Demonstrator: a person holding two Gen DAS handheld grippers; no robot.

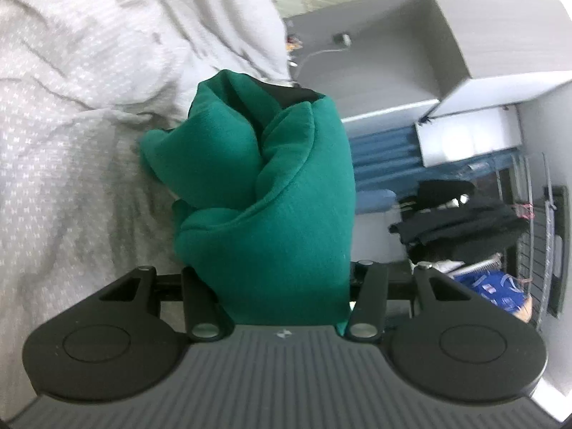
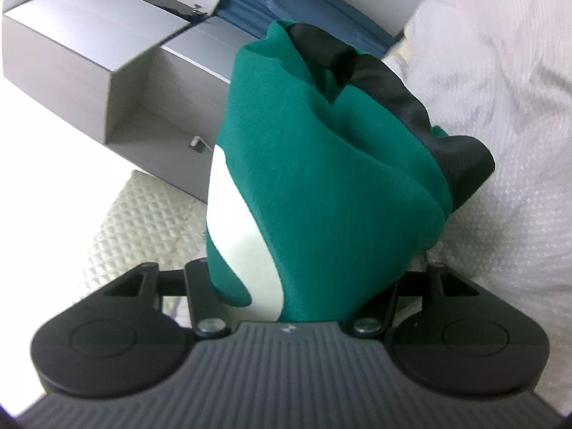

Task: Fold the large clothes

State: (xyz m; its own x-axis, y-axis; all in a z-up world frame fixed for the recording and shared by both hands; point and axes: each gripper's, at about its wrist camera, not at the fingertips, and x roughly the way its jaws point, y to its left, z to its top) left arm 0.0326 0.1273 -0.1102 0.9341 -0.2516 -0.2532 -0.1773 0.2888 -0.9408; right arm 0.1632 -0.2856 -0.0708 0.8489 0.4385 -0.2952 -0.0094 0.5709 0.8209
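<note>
Both grippers have a grab on the same green garment (image 1: 282, 193) here. From the left wrist camera, the left gripper (image 1: 282, 286) is clamped on a thick bunched wad of the green fabric, which fills the whole gap between the jaws and bulges up and forward in fat folds, with a bit of black trim (image 1: 286, 94) showing at the far end. The bundle sits over a white textured bedspread (image 1: 71, 125) that's all rumpled on the left side of that view. On the other side there's a grey shelf unit (image 1: 393, 64), something blue beneath it, and a heap of dark clothes (image 1: 461, 221) farther off. The right wrist camera shows the right gripper (image 2: 304, 286) pinching the fabric too, the green cloth (image 2: 321, 178) packed between its jaws, with a white patch (image 2: 239, 236) on the cloth near the left jaw and a black band (image 2: 400, 89) running along the far edge. The white bedding (image 2: 500, 143) is off to the right of it.
</note>
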